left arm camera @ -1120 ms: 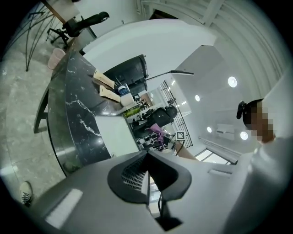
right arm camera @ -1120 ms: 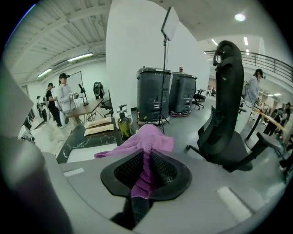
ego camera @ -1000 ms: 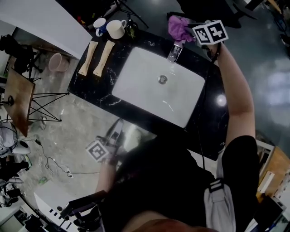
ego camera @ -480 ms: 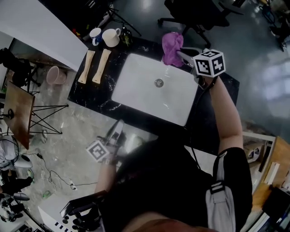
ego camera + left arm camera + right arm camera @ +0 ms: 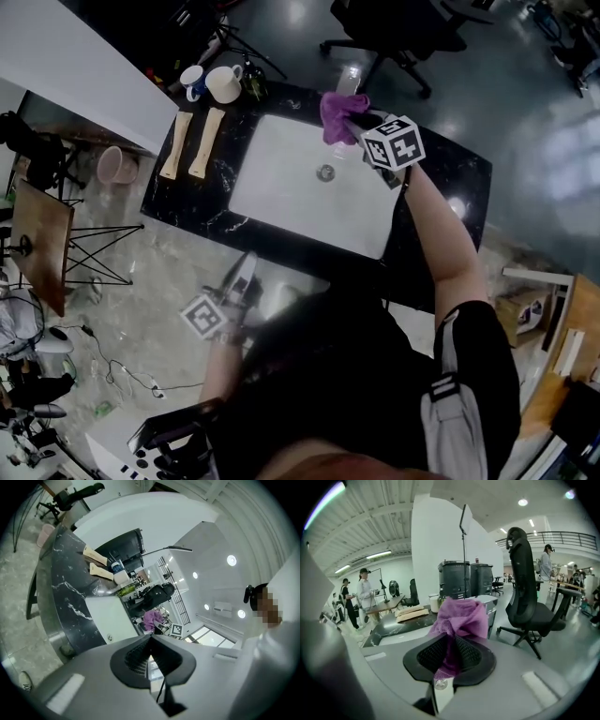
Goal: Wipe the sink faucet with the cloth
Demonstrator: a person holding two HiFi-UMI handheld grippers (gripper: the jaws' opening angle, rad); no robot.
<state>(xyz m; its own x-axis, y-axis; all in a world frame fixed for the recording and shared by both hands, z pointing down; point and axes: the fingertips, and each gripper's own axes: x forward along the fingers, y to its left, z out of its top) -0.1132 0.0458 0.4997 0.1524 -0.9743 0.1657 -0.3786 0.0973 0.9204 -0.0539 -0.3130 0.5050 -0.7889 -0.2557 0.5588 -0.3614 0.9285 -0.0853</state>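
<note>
Right gripper (image 5: pixel 450 656) pinches purple cloth (image 5: pixel 459 616) at chrome faucet (image 5: pixel 349 80) on far edge of white sink (image 5: pixel 281 178); left gripper (image 5: pixel 150 656), jaws together w/ nothing between, hangs near side. Cloth prob. light, soft, floppy: best held by bunched fold, as here.

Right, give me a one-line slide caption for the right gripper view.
Right gripper shut on the cloth, which bunches up purple above its jaws; a black chair stands behind.
</note>
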